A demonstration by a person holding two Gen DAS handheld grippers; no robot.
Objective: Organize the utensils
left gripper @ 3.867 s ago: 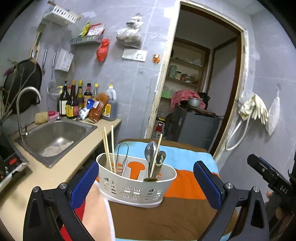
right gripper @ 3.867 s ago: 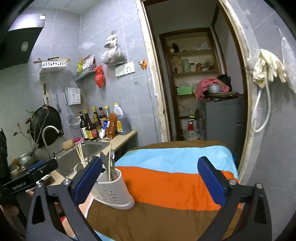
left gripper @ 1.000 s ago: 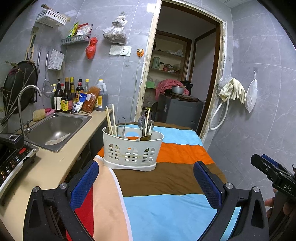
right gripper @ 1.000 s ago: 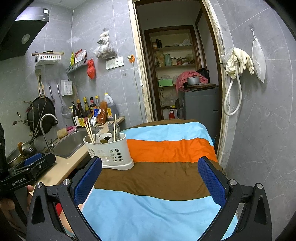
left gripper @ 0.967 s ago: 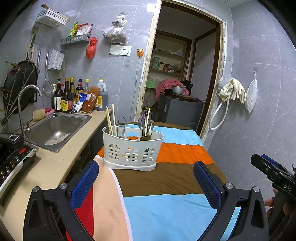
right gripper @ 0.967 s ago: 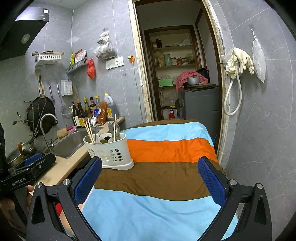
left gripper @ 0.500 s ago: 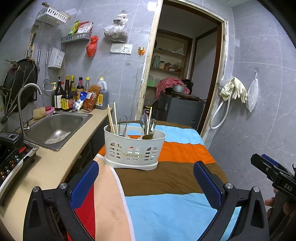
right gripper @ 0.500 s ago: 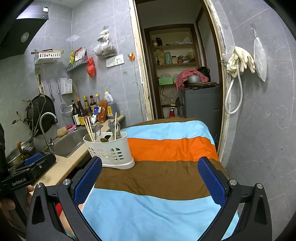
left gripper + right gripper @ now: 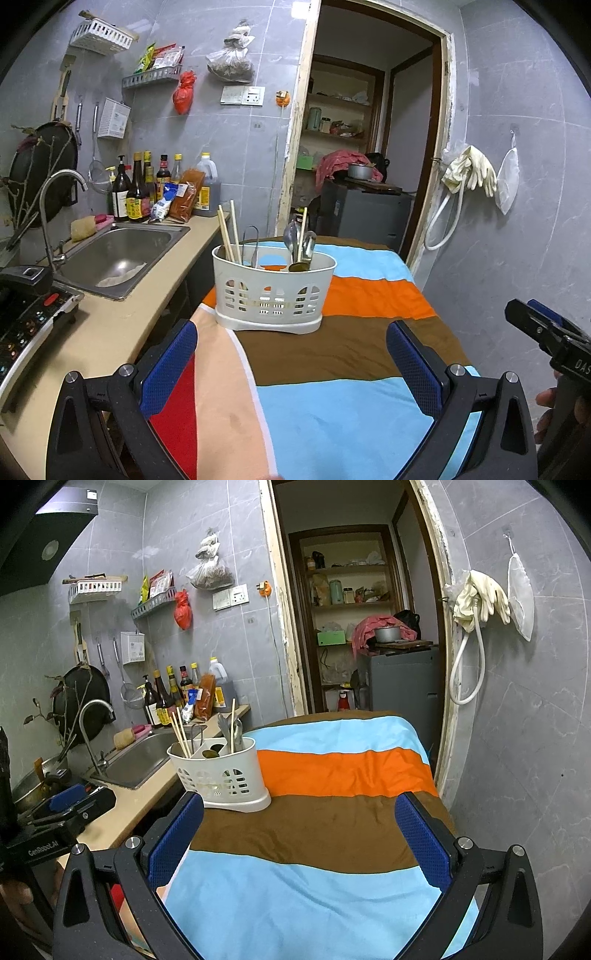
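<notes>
White perforated plastic forms the utensil basket point(image 9: 274, 291), which stands upright on the striped cloth point(image 9: 354, 398) at the near-left part of the table, just beside the counter point(image 9: 107, 332) and the sink point(image 9: 118, 254). It is divided into compartments: the chopsticks point(image 9: 229, 230) lean in the left one next to a pair of metal tongs point(image 9: 253, 245), and the spoons point(image 9: 301, 242) stand in the right one together with one further chopstick; the middle one appears empty, though its floor is hidden. The left gripper point(image 9: 291, 365) is spread wide with nothing between its blue pads point(image 9: 168, 369), and is held back from the basket, low over the cloth. The right gripper point(image 9: 299, 838) is likewise fully spread and empty, well apart from the basket, which sits ahead of its left finger. Handling assessment: the basket is probably light and fairly stiff, with thin walls that may flex if squeezed hard; grip it across the narrow width at the rim, or pinch one wall. The chopsticks are light, rigid and thin, and may roll or pivot between flat pads; take them near mid-length. The spoons and tongs are smooth metal, heavier and likely slippery; grip the handle stems, not the bowls. The cloth is soft and may bunch if the basket is dragged.
</notes>
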